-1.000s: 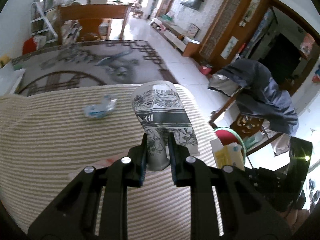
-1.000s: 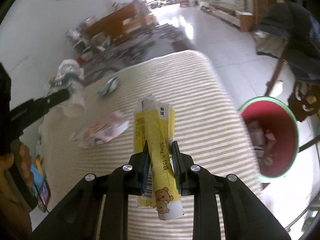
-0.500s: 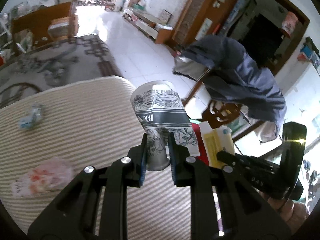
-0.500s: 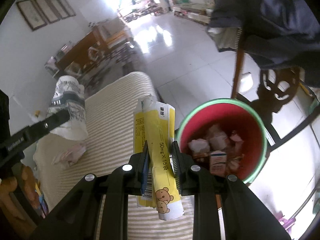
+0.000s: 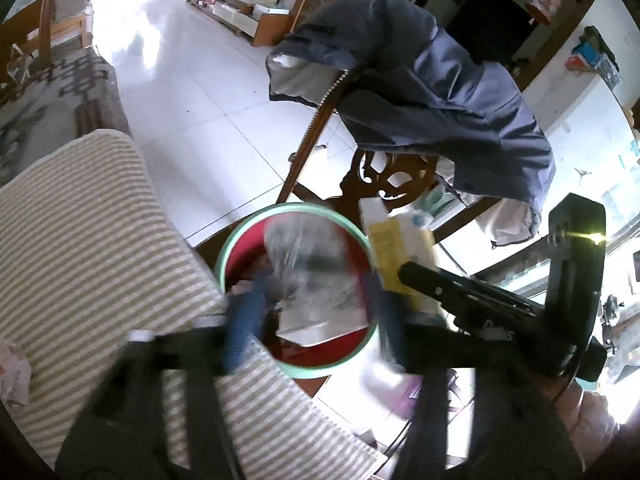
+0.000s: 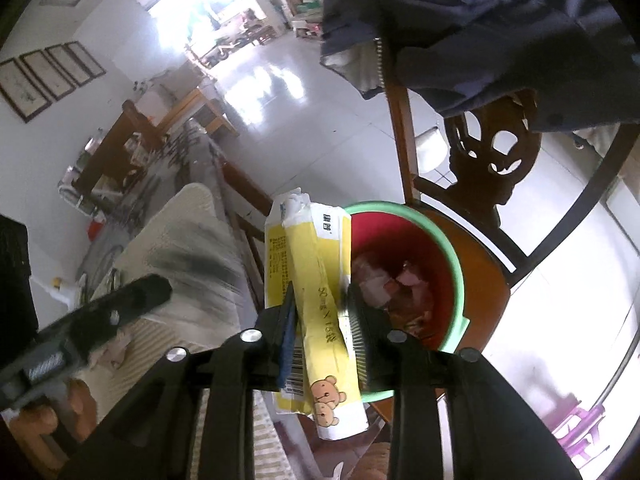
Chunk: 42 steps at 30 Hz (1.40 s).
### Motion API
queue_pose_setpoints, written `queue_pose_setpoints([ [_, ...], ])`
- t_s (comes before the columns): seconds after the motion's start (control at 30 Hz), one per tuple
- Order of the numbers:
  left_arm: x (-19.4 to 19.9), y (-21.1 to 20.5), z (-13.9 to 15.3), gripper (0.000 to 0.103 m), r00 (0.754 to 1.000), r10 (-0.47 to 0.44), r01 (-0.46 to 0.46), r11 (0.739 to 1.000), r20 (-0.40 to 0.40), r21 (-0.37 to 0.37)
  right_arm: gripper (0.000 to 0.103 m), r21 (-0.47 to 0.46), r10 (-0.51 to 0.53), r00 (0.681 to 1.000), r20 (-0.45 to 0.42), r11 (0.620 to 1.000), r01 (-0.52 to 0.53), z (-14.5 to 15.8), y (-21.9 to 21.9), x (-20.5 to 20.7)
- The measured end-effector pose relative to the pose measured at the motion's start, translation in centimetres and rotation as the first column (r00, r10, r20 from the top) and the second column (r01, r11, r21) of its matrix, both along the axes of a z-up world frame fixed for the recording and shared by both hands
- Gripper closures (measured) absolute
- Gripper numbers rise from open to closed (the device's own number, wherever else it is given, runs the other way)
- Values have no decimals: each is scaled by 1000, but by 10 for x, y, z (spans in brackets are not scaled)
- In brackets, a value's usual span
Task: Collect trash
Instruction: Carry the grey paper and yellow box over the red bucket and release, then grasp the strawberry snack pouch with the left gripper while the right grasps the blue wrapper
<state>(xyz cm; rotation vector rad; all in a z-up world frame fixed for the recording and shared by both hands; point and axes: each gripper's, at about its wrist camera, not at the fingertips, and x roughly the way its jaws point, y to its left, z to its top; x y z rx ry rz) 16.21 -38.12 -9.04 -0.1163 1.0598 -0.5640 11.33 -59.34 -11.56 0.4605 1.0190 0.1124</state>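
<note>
A red bin with a green rim (image 5: 240,246) (image 6: 450,268) stands beside the striped table (image 5: 80,240), holding paper scraps. My left gripper (image 5: 316,312) is open wide over the bin; the grey patterned paper cup (image 5: 312,268), blurred, is between the spread fingers and apart from them, above the bin's inside. My right gripper (image 6: 322,312) is shut on a crushed yellow carton with a bear print (image 6: 320,280), held at the bin's left rim. The carton also shows in the left wrist view (image 5: 400,248).
A dark wooden chair (image 5: 384,176) draped with a navy jacket (image 5: 432,80) stands just behind the bin. A crumpled pink wrapper (image 5: 12,372) lies on the table at the left edge. White tiled floor (image 5: 192,92) stretches beyond.
Both grippers swung right from the table to the bin. My left gripper's fingers spread apart and the paper cup left their hold. The right gripper kept its carton.
</note>
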Motion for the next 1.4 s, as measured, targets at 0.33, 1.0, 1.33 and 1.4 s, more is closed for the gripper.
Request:
queue_pose_setpoints([
  [0.33, -4, 21, 2, 25, 999, 34, -35, 999, 22, 31, 44, 2, -28, 1000, 2, 1000, 28, -3, -6, -3],
  [1.0, -49, 261, -27, 11, 997, 9, -47, 832, 71, 553, 37, 1, 190, 981, -38, 982, -190, -4, 147, 8],
  [1.33, -33, 279, -76, 41, 999, -39, 48, 854, -29, 518, 34, -31, 302, 953, -14, 953, -303, 12, 251, 10],
  [1.4, -33, 288, -73, 51, 1000, -16, 18, 872, -8, 488, 34, -31, 319, 948, -6, 947, -319, 15, 271, 13],
])
